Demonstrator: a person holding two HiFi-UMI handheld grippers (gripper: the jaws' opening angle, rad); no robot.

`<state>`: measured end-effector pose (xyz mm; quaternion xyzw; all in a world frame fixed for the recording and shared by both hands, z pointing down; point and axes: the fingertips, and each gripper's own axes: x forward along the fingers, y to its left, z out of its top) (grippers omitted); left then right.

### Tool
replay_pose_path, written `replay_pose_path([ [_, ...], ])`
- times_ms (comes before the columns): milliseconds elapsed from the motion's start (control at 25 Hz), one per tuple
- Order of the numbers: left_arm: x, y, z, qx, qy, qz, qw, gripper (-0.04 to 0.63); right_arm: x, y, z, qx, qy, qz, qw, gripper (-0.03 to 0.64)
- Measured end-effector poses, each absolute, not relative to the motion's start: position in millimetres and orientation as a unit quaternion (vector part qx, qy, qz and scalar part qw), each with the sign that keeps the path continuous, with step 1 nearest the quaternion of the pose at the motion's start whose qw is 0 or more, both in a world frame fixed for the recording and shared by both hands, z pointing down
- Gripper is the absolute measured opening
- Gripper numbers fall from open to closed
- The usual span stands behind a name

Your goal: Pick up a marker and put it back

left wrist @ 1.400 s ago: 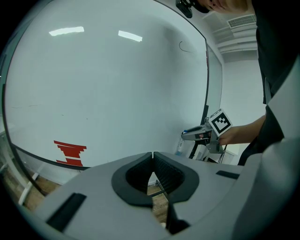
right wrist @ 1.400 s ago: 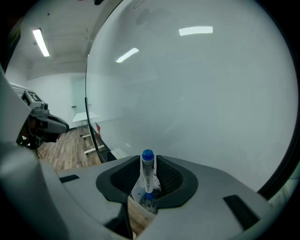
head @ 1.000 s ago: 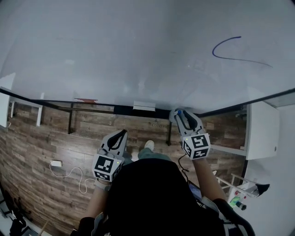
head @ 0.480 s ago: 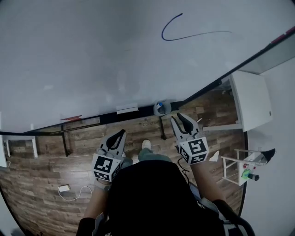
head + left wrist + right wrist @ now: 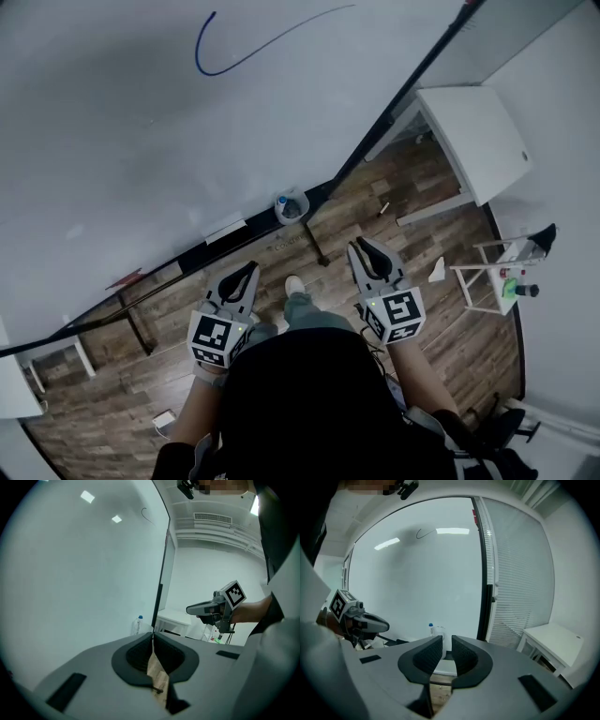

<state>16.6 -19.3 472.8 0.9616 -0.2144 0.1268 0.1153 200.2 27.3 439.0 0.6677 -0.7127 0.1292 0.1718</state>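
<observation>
A blue-capped marker (image 5: 281, 199) stands in a clear cup (image 5: 292, 208) on the whiteboard's tray; it also shows as the marker (image 5: 431, 626) in the right gripper view. My right gripper (image 5: 361, 247) hangs over the wood floor, right of and nearer than the cup. Its jaws have just been closing to a narrow gap, with nothing between them. My left gripper (image 5: 247, 273) is lower left of the cup, its jaws touching at the tips and empty. In the left gripper view the cup (image 5: 137, 626) stands ahead, with the right gripper (image 5: 190, 610) on the right.
The whiteboard (image 5: 141, 141) carries a blue pen line (image 5: 225, 56). A white eraser (image 5: 225, 231) and a red item (image 5: 125, 278) lie on its tray. A white table (image 5: 473, 141) and a small rack with bottles (image 5: 511, 281) stand to the right.
The right gripper, which was at the cup with the marker a second ago, has drawn back and its jaws have narrowed. The view has swung right, so board and cup sit further left.
</observation>
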Motion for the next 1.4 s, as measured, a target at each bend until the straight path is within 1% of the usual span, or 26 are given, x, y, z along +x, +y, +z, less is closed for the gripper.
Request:
replay_pose_path([
  [240, 45, -11, 468, 0.975, -0.157, 0.129, 0.094, 0.023, 212, 65, 448, 0.705, -0.674, 0.148, 0.164, 0.084],
  [440, 58, 0, 478, 0.975, -0.123, 0.153, 0.102, 0.023, 217, 88, 454, 0.722, -0.654, 0.161, 0.157, 0.084],
  [560, 68, 1, 474, 0.979, -0.107, 0.149, 0.088, 0.023, 219, 96, 455, 0.729, -0.647, 0.164, 0.153, 0.084],
  [800, 81, 0, 466, 0.982, -0.101, 0.134, 0.084, 0.023, 221, 101, 455, 0.73, -0.646, 0.165, 0.148, 0.084],
  [1400, 93, -4, 463, 0.98, -0.112, 0.147, 0.071, 0.023, 234, 91, 458, 0.719, -0.657, 0.165, 0.155, 0.083],
])
